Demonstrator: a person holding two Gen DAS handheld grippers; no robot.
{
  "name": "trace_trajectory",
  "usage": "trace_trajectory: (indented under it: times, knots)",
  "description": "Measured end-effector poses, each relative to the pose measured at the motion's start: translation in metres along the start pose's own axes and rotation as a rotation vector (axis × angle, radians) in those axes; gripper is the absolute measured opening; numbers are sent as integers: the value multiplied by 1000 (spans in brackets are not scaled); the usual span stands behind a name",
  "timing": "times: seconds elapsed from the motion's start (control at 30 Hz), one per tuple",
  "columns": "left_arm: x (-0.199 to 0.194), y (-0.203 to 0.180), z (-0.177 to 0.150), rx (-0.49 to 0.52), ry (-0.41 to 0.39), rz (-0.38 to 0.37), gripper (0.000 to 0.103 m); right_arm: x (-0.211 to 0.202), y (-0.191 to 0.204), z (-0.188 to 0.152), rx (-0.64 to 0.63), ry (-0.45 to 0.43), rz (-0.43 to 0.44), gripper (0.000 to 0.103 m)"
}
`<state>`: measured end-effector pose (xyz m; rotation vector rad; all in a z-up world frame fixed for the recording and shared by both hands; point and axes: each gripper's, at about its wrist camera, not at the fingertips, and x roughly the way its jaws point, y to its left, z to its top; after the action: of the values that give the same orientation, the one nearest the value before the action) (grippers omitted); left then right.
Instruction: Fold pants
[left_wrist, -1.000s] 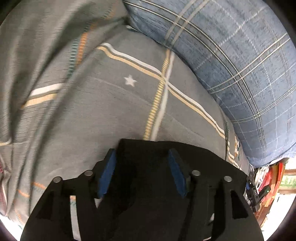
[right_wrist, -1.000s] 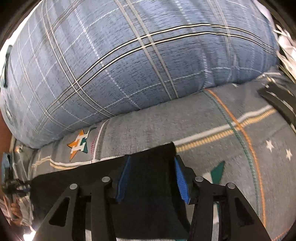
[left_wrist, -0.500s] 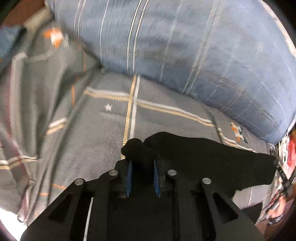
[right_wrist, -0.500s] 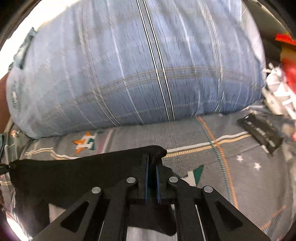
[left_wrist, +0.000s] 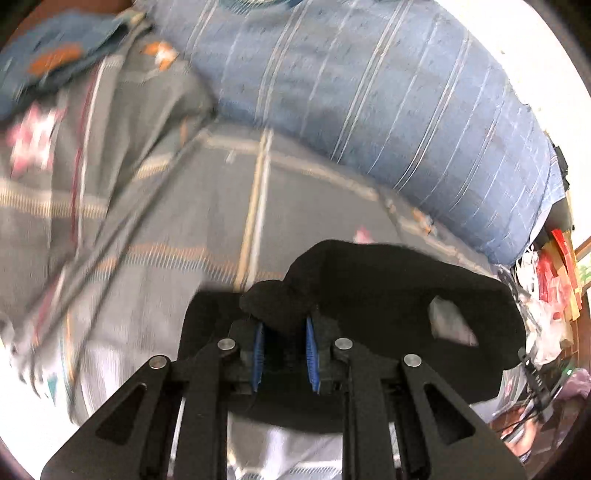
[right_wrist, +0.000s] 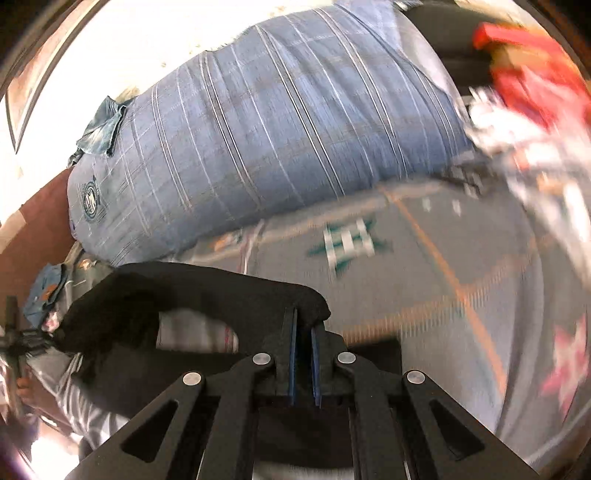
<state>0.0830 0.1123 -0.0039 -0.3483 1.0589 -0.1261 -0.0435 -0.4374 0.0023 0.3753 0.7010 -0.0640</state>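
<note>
Pants (left_wrist: 388, 295), black, hang between our two grippers above the grey bedsheet (left_wrist: 177, 229), their edge drawn into a band between the two grips. We have the left gripper (left_wrist: 284, 354) clamped on a bunched corner, and the right gripper (right_wrist: 303, 360) pinched nearly closed on the other corner. Behind, along the sheet's far edge, lies the blue plaid pillow (right_wrist: 280, 147).

Matt black cloth pants (left_wrist: 388, 288); woven grey cotton-like bedsheet (left_wrist: 177, 229); blue plaid fabric bolster (right_wrist: 280, 140); matt black plastic fingers (left_wrist: 325, 332).
</note>
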Motion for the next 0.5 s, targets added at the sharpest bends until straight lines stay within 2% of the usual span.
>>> trace_trajectory:
  times: [0.1,0.2,0.23,0.3,0.37,0.4,0.43,0.5]
  knots:
    - [19,26,-20,-79,84,-6,16,8,-8,-32,26,93,-41,6]
    - [20,49,-34,-186,126,-76,16,5,-14,-40,77,122,-38,7]
    - [14,52,-37,-205,122,-101,18,0,-14,-42,81,122,-46,10]
    - [-2,53,-42,-216,106,-126,23,-10,-11,-41,71,124,-86,10]
    - [-19,51,-48,-218,86,-125,30,-22,-8,-43,59,128,-113,11]
    - [-26,50,-51,-222,81,-125,29,-28,-6,-43,59,126,-116,12]
    - [-32,50,-53,-229,75,-138,30,-34,-5,-44,64,124,-114,15]
    - [-43,50,-55,-264,66,-214,36,-42,-4,-46,104,112,-87,24]
